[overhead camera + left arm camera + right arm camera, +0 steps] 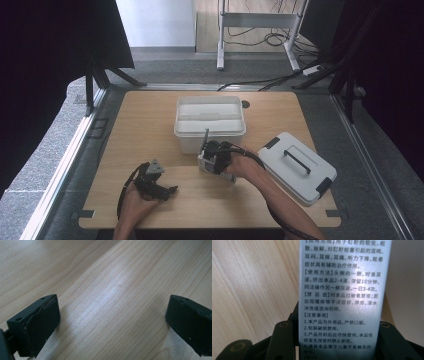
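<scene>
The right gripper (337,340) has its jaws closed on a flat pale-blue box (340,295) printed with rows of black Chinese text, which stands up between them and reaches well past their tips. From the high view that same right gripper (209,150) points away from the person, and the box (205,137) shows as a thin grey strip sticking up from it, just in front of the near wall of an open white storage bin (210,131). Off to the right of those jaws lies the bin's white lid (297,167), flat on the worktop (145,125) with its black handle upward and black latches at two ends. The left gripper (167,191) rests low near the front edge, pointing toward the right, well apart from the bin. In the left gripper view its jaws stand wide apart with nothing between them, just bare pale wood grain (110,290) beyond the left gripper (112,322).
</scene>
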Demonstrator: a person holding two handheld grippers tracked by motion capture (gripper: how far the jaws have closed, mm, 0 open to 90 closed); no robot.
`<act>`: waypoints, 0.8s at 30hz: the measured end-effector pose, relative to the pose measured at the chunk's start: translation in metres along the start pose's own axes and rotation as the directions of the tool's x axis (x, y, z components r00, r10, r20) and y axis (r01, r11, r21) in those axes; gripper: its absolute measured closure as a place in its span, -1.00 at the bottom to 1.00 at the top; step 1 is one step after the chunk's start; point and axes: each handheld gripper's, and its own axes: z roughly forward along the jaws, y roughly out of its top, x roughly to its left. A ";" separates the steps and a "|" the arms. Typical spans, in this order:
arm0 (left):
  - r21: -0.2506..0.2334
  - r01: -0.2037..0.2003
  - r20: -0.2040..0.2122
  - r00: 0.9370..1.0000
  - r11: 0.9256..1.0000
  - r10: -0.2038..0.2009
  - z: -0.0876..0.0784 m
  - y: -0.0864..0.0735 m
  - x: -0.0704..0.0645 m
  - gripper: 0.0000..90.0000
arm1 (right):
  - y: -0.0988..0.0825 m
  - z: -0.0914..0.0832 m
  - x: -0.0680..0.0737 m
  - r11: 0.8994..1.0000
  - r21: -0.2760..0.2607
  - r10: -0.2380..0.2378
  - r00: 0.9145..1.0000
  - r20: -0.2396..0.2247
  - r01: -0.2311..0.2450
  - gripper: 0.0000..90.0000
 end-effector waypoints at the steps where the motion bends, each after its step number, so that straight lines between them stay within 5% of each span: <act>1: 0.000 0.000 0.000 1.000 1.000 0.000 0.000 0.000 0.000 -1.00 | 0.000 -0.002 0.001 1.000 -0.004 0.000 1.000 -0.008 0.000 0.24; 10: 0.001 0.000 0.001 1.000 1.000 0.000 0.000 0.000 0.000 -1.00 | -0.008 -0.024 0.026 0.999 -0.008 -0.053 0.998 -0.024 0.053 0.25; 24: 0.003 -0.002 0.001 1.000 1.000 0.002 0.000 0.000 0.000 -1.00 | -0.040 -0.026 0.073 0.996 0.000 -0.093 0.994 -0.050 0.093 0.25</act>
